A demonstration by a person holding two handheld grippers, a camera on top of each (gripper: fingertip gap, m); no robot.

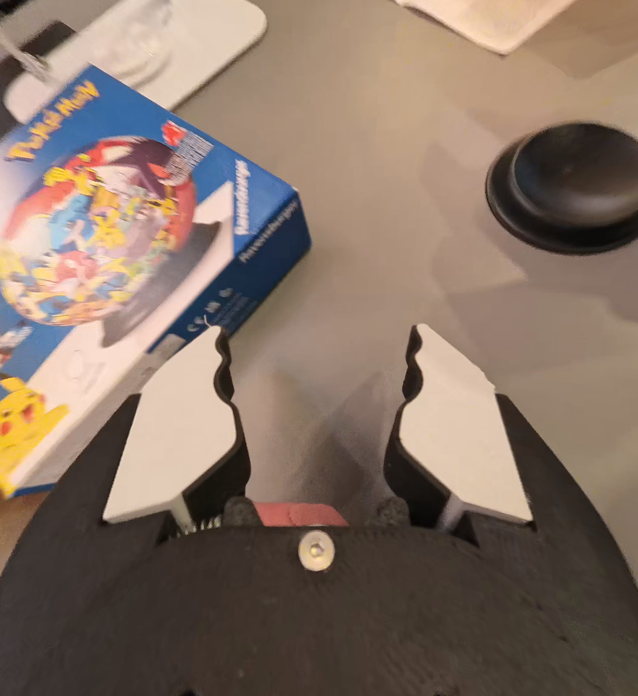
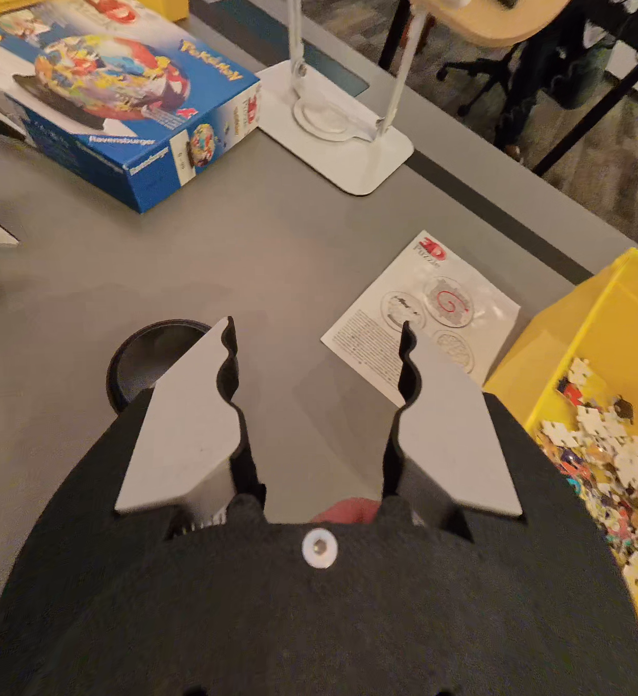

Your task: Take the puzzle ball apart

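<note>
Two grippers: both mine, both empty, held above the grey table [image 2: 272,244].
Left gripper [image 1: 319,331]: fingers spread apart, nothing between them, only bare table below; this view is blurred.
Right gripper [image 2: 317,324]: fingers likewise apart and holding nothing, hanging over open table.
Puzzle ball: I see no assembled ball in either view, so I cannot say where any whole part of it might be.
Loose pieces [image 2: 603,452]: a heap of them lies in the yellow bin [image 2: 573,339] at my right, some colour side up, some white side up.
Black stand [image 1: 577,188]: a round dark base sits alone on the table ahead of my left gripper, with nothing resting on it; in the right wrist view it is partly hidden behind my left finger [image 2: 147,357].
Box [image 1: 121,226]: the blue puzzle box lies flat on the table to the left, well apart from the bin.
Leaflet [image 2: 423,312]: a printed sheet lies just beside the bin, flat on the table.
White lamp base [image 2: 336,143]: stands behind the box, near the far edge.
Done, by my reckoning: the ball looks fully taken apart, since the stand is bare and the pieces are heaped in the bin.
Left to do: little or nothing that I can see; no stray piece shows on the table, though what lies outside both views I cannot judge.
</note>
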